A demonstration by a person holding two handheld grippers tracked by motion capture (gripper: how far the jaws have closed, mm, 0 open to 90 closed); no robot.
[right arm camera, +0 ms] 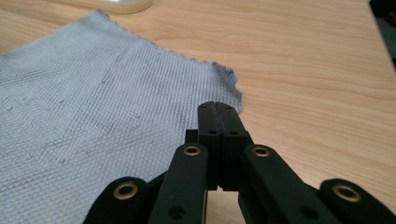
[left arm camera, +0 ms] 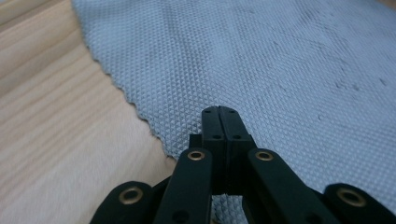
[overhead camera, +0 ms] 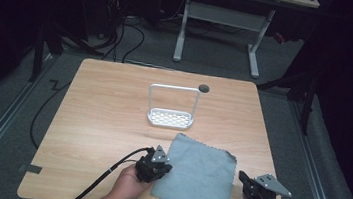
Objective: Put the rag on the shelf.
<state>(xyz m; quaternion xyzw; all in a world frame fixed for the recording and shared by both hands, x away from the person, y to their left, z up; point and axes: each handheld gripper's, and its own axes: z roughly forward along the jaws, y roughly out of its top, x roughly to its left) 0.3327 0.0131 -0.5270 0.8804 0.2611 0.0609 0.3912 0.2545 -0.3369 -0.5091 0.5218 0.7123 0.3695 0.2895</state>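
Dark room, wood worktop [overhead camera: 96, 120]. A white rack [overhead camera: 171, 107] stands mid-worktop, nothing on its tray; a small dark hole [overhead camera: 204, 88] sits behind it. The grey cloth [overhead camera: 198, 175] lies flat at the near edge between my grippers. Left gripper [overhead camera: 160, 171] is over its left edge, jaws closed, gripping nothing. Right gripper [overhead camera: 243, 178] is just beside its right edge, jaws closed too.

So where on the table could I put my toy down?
Bare wood lies left of the white rack and the grey cloth, and right of the rack too. It is crowded near the front edge, around the cloth, the left tongs and right tongs.
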